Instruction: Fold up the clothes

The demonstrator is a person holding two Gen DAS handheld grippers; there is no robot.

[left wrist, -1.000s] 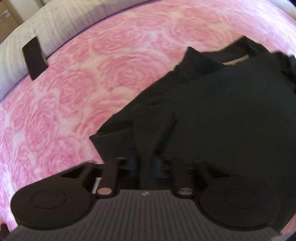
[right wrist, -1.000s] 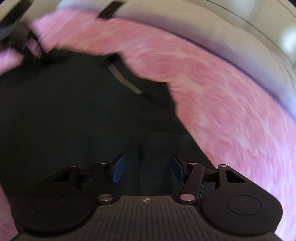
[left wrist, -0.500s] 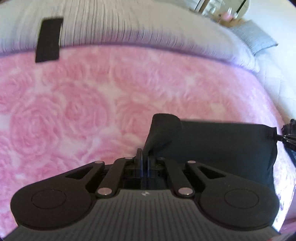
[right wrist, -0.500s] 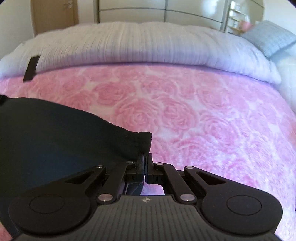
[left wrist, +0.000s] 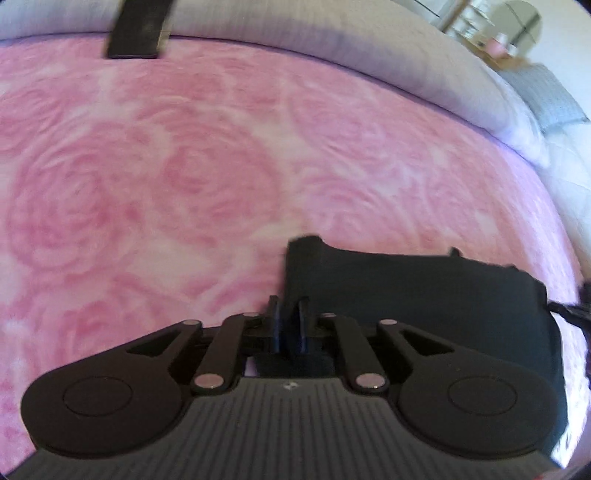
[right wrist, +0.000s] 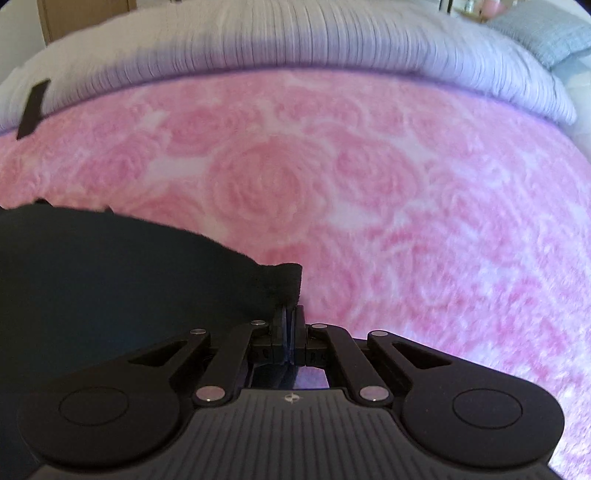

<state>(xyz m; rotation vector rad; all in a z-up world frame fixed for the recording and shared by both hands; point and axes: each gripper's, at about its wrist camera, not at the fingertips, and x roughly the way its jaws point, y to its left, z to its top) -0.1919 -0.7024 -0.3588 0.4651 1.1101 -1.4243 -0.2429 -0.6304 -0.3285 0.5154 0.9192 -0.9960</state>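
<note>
Black garment pinched at opposite corners between left tongs and right tongs.

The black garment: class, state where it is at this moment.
The garment hangs stretched between the left gripper and right gripper, each clamped on a corner, above the pink blanket.

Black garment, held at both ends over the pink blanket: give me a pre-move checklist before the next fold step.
1. Left gripper pinching the black garment: ok.
2. Right gripper pinching the garment's other corner: ok.
3. Cloth spanning between grippers without twist: cannot tell.
4. Pink blanket ahead free for laying down: ok.
5. Black strip at the white duvet edge, far from the garment: ok.
</note>
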